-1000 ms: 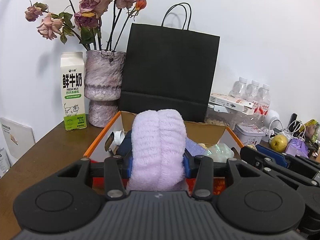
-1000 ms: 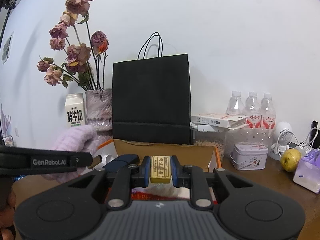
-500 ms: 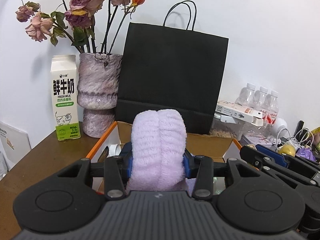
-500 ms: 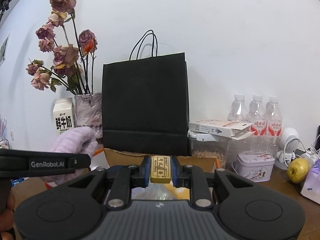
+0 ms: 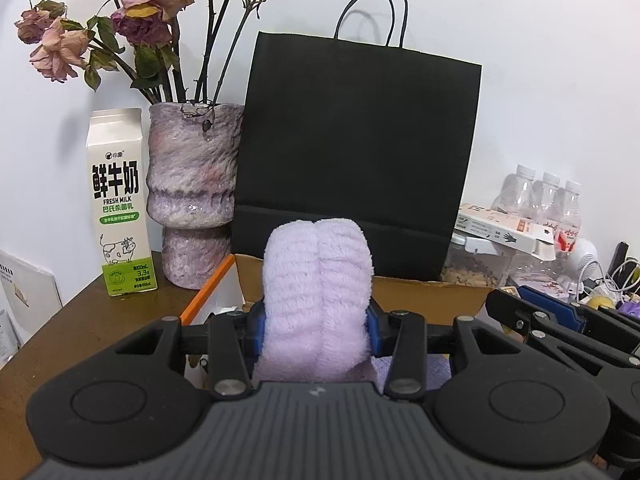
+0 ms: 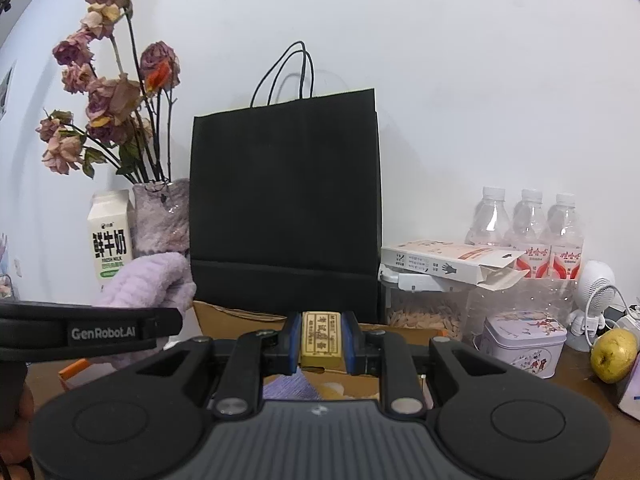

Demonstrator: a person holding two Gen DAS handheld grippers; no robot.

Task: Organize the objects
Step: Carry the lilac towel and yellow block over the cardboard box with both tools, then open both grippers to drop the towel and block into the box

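Both grippers have carried their loads closer to the black paper bag (image 5: 356, 152). The left gripper (image 5: 316, 322) clamps a folded lilac towel (image 5: 318, 280); the right gripper (image 6: 321, 340) pinches a small gold bar (image 6: 321, 338). Below and just ahead lies the open cardboard box (image 5: 420, 292). This looks like mid-transfer; next, pick a drop spot and release.

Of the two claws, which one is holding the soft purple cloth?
The left claw holds the purple cloth; the right claw grips a small gold bar instead.
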